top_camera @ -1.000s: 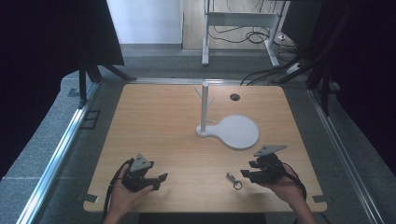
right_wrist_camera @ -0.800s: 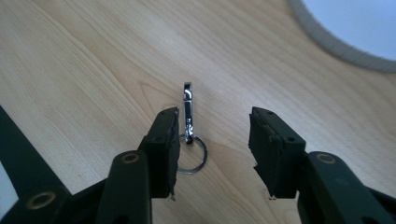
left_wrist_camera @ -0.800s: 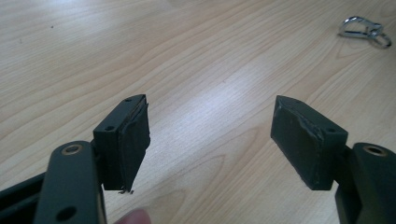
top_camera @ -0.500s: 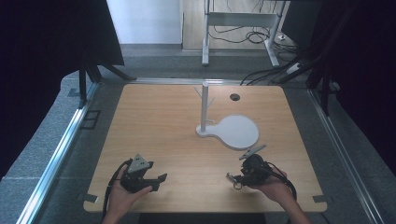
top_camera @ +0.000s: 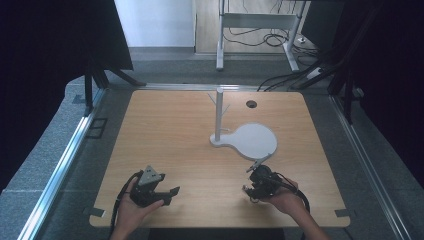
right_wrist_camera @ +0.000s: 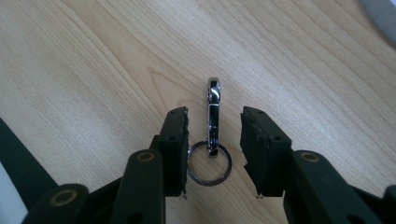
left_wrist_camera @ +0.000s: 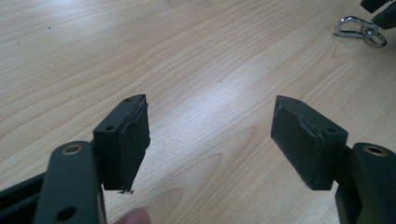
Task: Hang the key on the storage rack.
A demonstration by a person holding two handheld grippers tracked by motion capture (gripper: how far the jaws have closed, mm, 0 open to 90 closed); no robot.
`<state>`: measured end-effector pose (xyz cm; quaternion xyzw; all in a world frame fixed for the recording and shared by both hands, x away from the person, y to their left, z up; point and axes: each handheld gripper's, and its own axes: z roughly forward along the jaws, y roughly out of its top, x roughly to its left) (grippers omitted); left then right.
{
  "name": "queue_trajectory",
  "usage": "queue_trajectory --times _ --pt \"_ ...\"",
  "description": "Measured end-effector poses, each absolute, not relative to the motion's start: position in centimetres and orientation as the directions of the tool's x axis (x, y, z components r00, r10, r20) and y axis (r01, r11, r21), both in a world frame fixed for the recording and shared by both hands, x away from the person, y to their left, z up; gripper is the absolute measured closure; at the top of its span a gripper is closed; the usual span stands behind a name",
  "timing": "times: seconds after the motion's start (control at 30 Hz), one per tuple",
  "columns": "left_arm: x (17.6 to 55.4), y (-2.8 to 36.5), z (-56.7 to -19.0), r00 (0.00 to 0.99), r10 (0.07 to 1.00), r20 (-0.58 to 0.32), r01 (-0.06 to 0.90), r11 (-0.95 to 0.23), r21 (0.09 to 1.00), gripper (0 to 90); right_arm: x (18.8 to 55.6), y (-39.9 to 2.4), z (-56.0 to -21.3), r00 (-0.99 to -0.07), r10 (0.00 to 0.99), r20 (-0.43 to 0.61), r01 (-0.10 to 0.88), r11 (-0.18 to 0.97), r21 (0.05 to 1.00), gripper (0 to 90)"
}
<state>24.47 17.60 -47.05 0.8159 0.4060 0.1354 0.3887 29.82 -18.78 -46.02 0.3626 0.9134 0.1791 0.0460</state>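
Note:
A silver snap-hook clip (right_wrist_camera: 213, 114) with a key ring (right_wrist_camera: 208, 164) lies flat on the wooden table (top_camera: 165, 135), also seen from the left gripper view as the clip (left_wrist_camera: 359, 30). My right gripper (right_wrist_camera: 215, 122) points down over it near the front right, with a jaw on either side of the clip. Its jaws have just been closing, but a gap still shows on both sides and the pads do not press on the metal. In the high view the right gripper (top_camera: 252, 187) covers the clip. My left gripper (top_camera: 169, 192) rests at the front left, open and holding nothing (left_wrist_camera: 210, 126).
A white stand with a thin upright post (top_camera: 218, 112) and a round flat base (top_camera: 252, 140) sits right of the table's middle, just beyond the right gripper. A dark round hole (top_camera: 251, 104) is in the table near the far edge.
The right hand has moved left and down onto the clip, and its jaws stand narrower than before. The left hand and gripper have stayed put.

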Motion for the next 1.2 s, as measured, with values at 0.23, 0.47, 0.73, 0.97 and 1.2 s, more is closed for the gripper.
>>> queue_trajectory --times 0.23,0.47,0.73,0.97,1.2 --pt "24.4 17.6 -47.0 0.634 0.768 -0.095 0.556 -0.367 0.746 28.5 30.0 -18.0 -46.0 -0.741 0.671 0.034 0.644 0.695 0.319 67.1" --pt "24.4 17.5 -47.1 0.634 0.767 -0.098 0.558 -0.366 0.744 28.5 30.4 -17.8 -46.7 -0.738 0.674 0.026 0.653 0.704 0.278 69.7" --pt "24.5 17.4 -47.3 0.637 0.765 -0.098 0.560 -0.372 0.740 28.5 30.6 -17.2 -47.2 -0.749 0.663 0.006 0.641 0.723 0.258 73.6" --pt "24.5 17.5 -47.3 0.634 0.767 -0.101 0.563 -0.368 0.740 28.5 30.7 -16.9 -47.5 -0.749 0.663 -0.005 0.643 0.729 0.236 77.0" --pt "24.5 17.3 -47.4 0.638 0.763 -0.098 0.562 -0.375 0.737 28.5 30.5 -16.9 -47.7 -0.750 0.662 -0.007 0.642 0.731 0.231 81.0"
